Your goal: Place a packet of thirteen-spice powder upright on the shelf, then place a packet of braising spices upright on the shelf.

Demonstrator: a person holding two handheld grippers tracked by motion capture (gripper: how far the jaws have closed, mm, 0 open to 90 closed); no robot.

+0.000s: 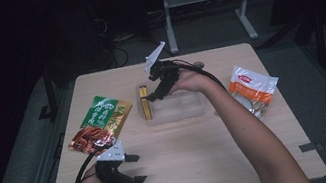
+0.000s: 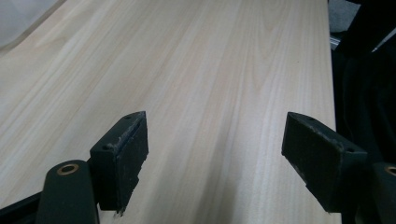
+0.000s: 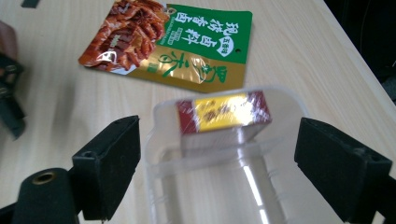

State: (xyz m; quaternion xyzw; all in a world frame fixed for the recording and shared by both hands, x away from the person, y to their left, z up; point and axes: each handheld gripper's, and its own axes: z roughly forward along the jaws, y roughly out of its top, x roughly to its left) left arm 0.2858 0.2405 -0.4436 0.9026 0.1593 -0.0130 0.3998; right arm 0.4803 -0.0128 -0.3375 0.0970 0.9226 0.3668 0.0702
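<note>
High view: a pale wooden counter in a dark room. At its middle stands a clear plastic container, and a small red-and-yellow box stands on edge against its left wall. The right hand-held gripper hangs over that end, jaws spread, nothing between them; judging by this, the box has been set down and let go. A green-and-red snack pouch lies flat just left of the container, and an orange-and-white pouch lies near the right edge, both within reach. The left hand-held gripper rests near the front edge, jaws spread and empty, well apart from everything, probably parked out of the way.

Left gripper view: two black jaws stand wide over bare wood. The counter's right edge drops into darkness just beside the right jaw.

Right gripper view: wide-spread jaws flank the container's near rim. The box lies against the far wall, clear of both jaws, with the green pouch beyond. There is open room to draw back.
</note>
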